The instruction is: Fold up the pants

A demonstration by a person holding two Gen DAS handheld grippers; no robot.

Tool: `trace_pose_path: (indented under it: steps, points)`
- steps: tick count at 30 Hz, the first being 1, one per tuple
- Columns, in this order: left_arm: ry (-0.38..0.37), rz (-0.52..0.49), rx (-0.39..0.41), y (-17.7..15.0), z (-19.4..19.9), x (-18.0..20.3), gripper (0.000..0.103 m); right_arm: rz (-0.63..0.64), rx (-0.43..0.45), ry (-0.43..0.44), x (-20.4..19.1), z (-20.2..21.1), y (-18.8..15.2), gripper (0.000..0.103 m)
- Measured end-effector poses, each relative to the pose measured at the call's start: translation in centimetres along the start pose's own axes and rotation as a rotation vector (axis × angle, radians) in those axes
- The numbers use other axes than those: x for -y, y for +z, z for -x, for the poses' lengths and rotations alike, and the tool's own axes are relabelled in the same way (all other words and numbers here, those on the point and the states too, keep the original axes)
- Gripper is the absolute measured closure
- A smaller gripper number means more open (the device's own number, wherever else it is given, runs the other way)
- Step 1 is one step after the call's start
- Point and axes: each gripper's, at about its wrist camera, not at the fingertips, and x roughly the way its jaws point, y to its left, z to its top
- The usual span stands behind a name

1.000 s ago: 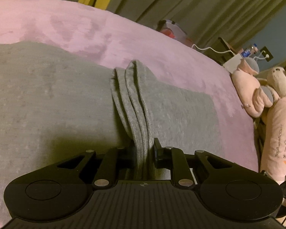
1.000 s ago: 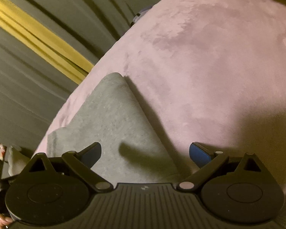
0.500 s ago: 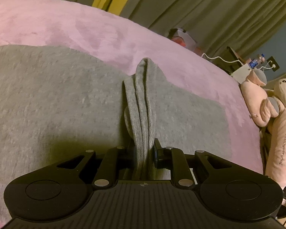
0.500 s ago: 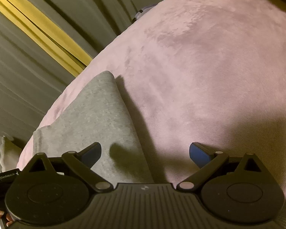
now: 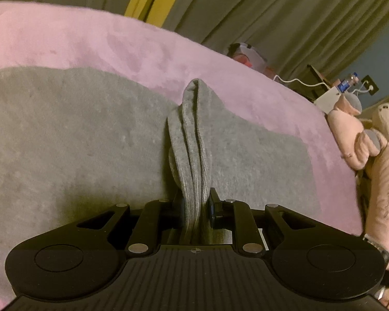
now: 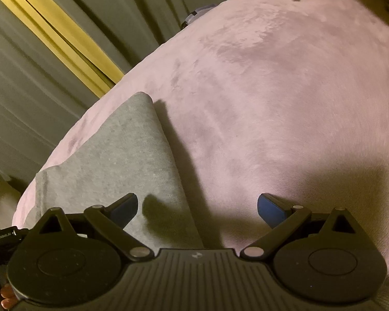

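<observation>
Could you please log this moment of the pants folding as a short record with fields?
surface: pink blanket
garment: grey pants, lying mostly flat on the blanket
left gripper: left gripper shut on a bunched fold of the pants, lifted off the flat part
right gripper: right gripper open, empty, above the edge of the pants
pants in right view: a corner pointing away from the gripper
bedside: pink plush toys, grey curtains

Pink blanket point(image 5: 168, 59) (plush toys point(image 5: 355, 127) beside)
</observation>
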Motion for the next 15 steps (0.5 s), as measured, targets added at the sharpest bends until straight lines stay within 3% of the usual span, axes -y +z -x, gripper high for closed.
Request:
trace_pose_path:
  steps: [2,3,5,7,9,15]
  points:
    - [0.063,-0.033,0.007,-0.4,-0.1,-0.3,0.075,0.012,-0.004,-0.011,-0.3,-0.1,0.0,0.004]
    - [0.112,-0.045,0.006,-0.6,-0.1,-0.6,0.08,0.019,-0.008,-0.017,-0.4,-0.2,0.0,0.004]
    - [0.159,-0.021,0.006,-0.9,0.2,-1.8,0.076,0.029,-0.017,-0.023,-0.6,-0.4,0.0,0.004]
    - [0.093,0.065,0.006,-1.2,1.0,-3.6,0.072,0.035,-0.025,-0.026,-0.8,-0.6,-0.1,0.004]
    - [0.016,0.12,0.003,-1.5,1.6,-4.6,0.056,0.037,-0.028,-0.026,-0.9,-0.7,-0.1,0.004]
    - [-0.067,0.122,-0.07,-3.2,0.7,-3.7,0.04,0.052,-0.026,-0.047,-1.5,-0.7,-0.3,0.004]
